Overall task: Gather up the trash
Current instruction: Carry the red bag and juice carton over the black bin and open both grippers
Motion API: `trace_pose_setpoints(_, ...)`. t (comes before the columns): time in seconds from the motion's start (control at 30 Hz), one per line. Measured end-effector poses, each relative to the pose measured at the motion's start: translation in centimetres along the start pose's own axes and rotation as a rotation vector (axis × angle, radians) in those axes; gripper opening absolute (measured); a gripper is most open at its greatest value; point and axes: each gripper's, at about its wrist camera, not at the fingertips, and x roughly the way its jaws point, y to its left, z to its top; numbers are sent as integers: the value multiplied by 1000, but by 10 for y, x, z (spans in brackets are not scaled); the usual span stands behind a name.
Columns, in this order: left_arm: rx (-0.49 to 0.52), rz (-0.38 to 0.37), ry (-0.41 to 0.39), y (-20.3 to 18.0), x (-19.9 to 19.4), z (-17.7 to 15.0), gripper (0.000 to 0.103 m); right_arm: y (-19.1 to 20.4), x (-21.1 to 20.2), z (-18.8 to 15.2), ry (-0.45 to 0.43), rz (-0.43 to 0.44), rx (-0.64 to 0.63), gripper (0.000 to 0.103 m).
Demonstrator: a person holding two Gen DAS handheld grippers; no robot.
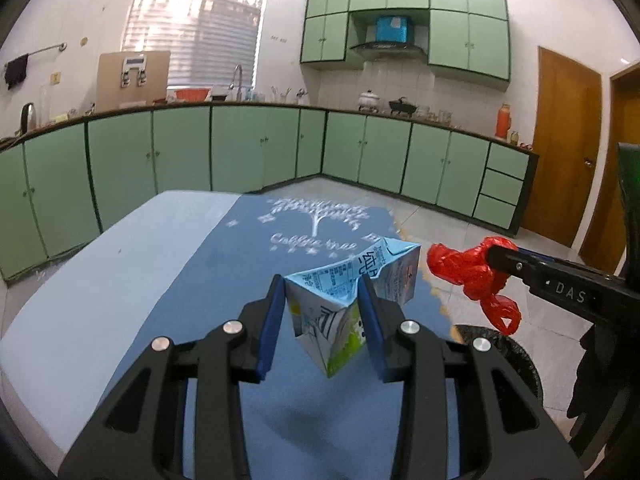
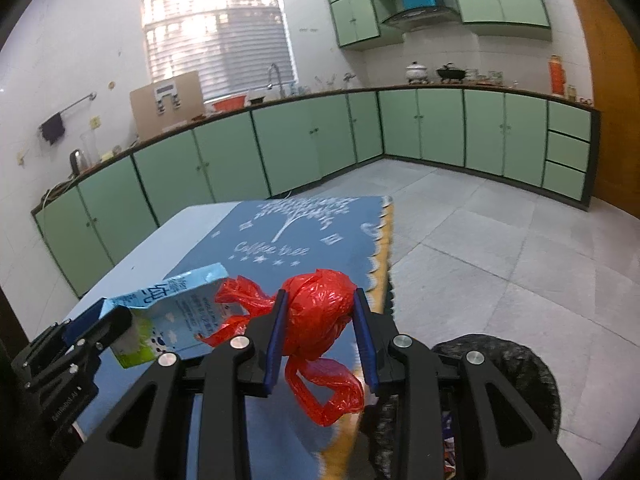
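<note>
While partly hidden by each gripper, crushed carton (image 1: pixel 352 280) pinched left (image 1: pixel 322 312), red bag (image 2: pixel 320 320) pinched right (image 2: pixel 320 320).

Both wrist views look slightly downward from close above the blue tablecloth (image 1: pixel 200 280), toward shared green cabinets (image 2: pixel 280 148).

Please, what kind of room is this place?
A home kitchen, most likely: green cabinets run under a long counter, a faucet stands by the window, and pots sit beneath a range hood.
</note>
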Motion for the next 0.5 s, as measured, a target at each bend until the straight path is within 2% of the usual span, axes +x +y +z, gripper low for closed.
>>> trace_pose_setpoints(0.17, 31, -47, -12, -35, 2, 7, 35, -39, -25, -1, -22, -79, 39, 32)
trace_pose_setpoints(0.5, 77, -229, 82, -136, 33, -9, 35, -132, -60, -29, 9, -266, 122, 32)
